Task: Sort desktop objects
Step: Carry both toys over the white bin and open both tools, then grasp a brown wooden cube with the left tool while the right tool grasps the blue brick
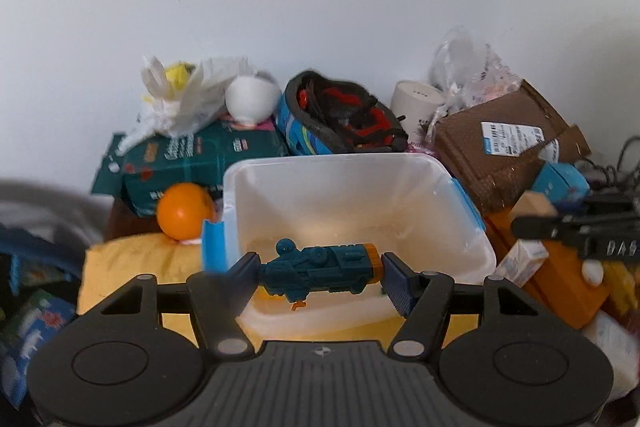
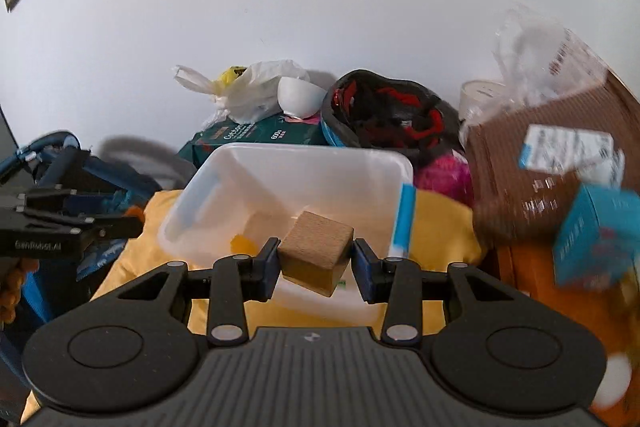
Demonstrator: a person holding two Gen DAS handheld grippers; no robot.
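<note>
1. Left wrist view: the left gripper (image 1: 318,275) pinches a teal toy car (image 1: 320,273) end to end between its fingers, the car's long axis crosswise and its orange end toward the right finger.
2. Right wrist view: the right gripper (image 2: 316,259) clamps a tilted wooden block (image 2: 316,251).
3. Beyond both sits the translucent plastic bin (image 1: 340,183), on yellow cloth (image 2: 440,227).
4. Behind it lies a helmet (image 1: 344,119).

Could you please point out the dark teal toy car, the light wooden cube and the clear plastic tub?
Dark teal toy car (image 1: 320,273), left wrist view, on its body.
Light wooden cube (image 2: 316,251), right wrist view, on its front face.
Clear plastic tub (image 1: 336,159), left wrist view, on its far rim.
</note>
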